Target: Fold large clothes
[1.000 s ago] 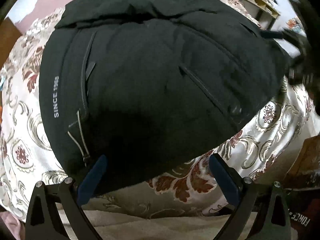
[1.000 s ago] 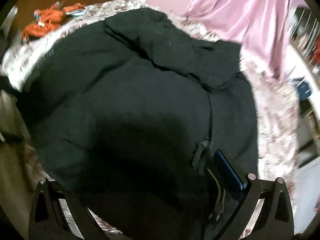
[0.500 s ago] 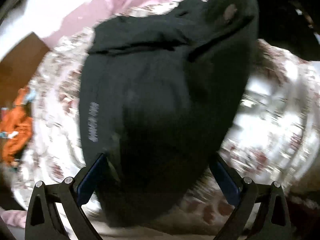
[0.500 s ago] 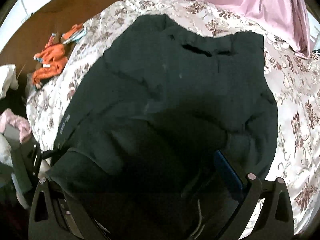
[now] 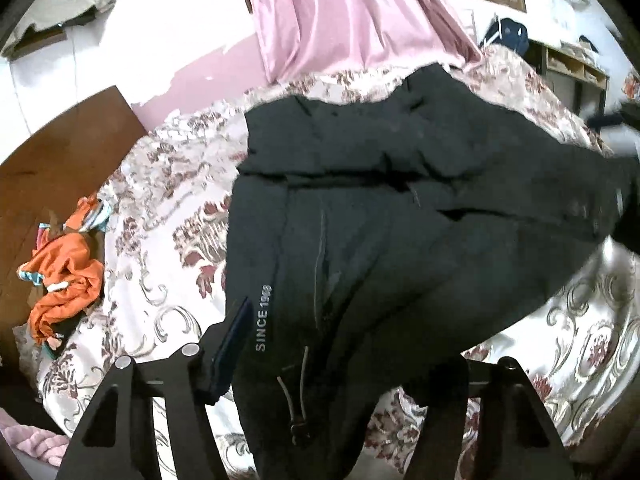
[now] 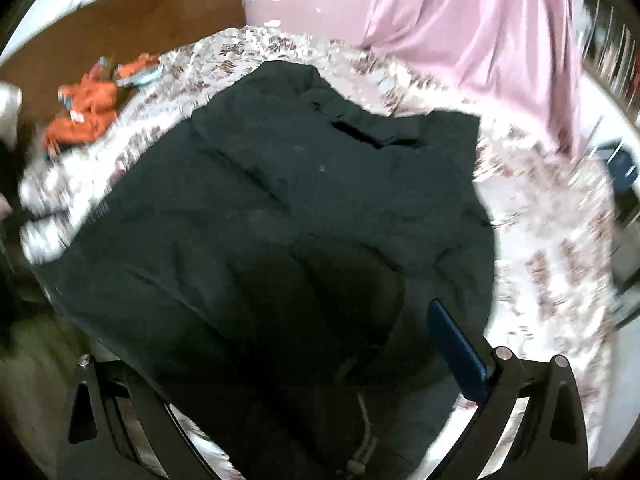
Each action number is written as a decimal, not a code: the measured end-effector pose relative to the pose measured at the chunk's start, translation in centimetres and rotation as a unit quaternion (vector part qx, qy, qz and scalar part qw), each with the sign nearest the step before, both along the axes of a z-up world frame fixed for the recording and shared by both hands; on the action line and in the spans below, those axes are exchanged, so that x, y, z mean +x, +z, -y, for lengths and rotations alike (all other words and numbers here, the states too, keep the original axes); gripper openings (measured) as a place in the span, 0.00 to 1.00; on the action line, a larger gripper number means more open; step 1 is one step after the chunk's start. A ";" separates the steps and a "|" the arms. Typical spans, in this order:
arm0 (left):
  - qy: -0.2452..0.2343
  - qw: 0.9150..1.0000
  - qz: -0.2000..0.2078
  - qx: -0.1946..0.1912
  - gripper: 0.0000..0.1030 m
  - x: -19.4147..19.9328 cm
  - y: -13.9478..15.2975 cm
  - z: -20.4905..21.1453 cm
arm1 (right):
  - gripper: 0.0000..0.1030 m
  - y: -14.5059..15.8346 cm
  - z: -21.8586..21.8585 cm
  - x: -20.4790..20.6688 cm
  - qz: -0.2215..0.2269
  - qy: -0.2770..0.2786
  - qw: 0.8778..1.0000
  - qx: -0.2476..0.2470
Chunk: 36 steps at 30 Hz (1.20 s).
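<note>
A large black jacket (image 5: pixel 400 240) printed "SINCE 1993" lies spread on a floral bedspread (image 5: pixel 168 240), its near hem raised off the bed. My left gripper (image 5: pixel 332 320) is closing around that hem. Its blue left pad (image 5: pixel 232 344) sits at the jacket's side edge, and cloth hides the right finger. The jacket (image 6: pixel 280 220) fills the right wrist view too. There my right gripper (image 6: pixel 284 320) stands wide with bunched cloth and a drawstring between its fingers. Only its right pad (image 6: pixel 456 352) shows. The jacket's right side hangs lifted.
Orange clothing (image 5: pixel 64 280) lies at the bed's left edge by a brown headboard (image 5: pixel 52 160). A pink curtain (image 5: pixel 352 12) hangs behind the bed. Shelving (image 5: pixel 576 68) and a blue bag (image 5: pixel 508 34) stand at the far right.
Both grippers have risen and the jacket's near hem has come up with them. The left gripper's fingers have moved closer together around the cloth, and its view has tilted up toward the wall.
</note>
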<state>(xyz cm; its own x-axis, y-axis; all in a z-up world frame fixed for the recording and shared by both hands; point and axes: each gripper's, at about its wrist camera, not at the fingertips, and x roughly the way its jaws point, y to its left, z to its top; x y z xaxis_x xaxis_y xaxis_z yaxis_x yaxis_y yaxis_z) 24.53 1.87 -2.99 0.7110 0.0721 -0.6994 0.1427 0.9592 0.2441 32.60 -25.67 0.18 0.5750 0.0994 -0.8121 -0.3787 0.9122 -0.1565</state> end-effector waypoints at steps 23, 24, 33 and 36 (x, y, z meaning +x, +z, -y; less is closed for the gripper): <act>0.016 0.999 -0.011 0.030 0.59 -2.0 -2.6 1.4 | 0.31 -8.9 0.2 -10.3 0.096 -0.141 0.985 -0.009; 0.016 0.999 -0.013 0.033 0.59 -2.0 -2.6 1.4 | 0.31 -9.3 0.8 -10.4 0.088 -0.153 0.984 0.011; -0.015 0.998 -0.008 0.064 0.33 -2.7 -3.0 3.1 | 0.23 -10.0 1.8 -11.6 0.093 -0.174 0.978 0.065; -0.031 0.998 -0.003 0.064 0.17 -2.9 -2.8 3.6 | 0.17 -9.0 1.9 -11.7 0.117 -0.170 0.976 0.075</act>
<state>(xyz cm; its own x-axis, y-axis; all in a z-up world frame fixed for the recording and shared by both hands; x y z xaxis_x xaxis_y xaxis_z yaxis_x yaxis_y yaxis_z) 21.63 -1.73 -5.81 0.7128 0.1171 -0.6915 0.2019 0.9100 0.3622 20.87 -27.59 -8.82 0.7637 -0.0217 -0.6452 -0.0199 0.9982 -0.0572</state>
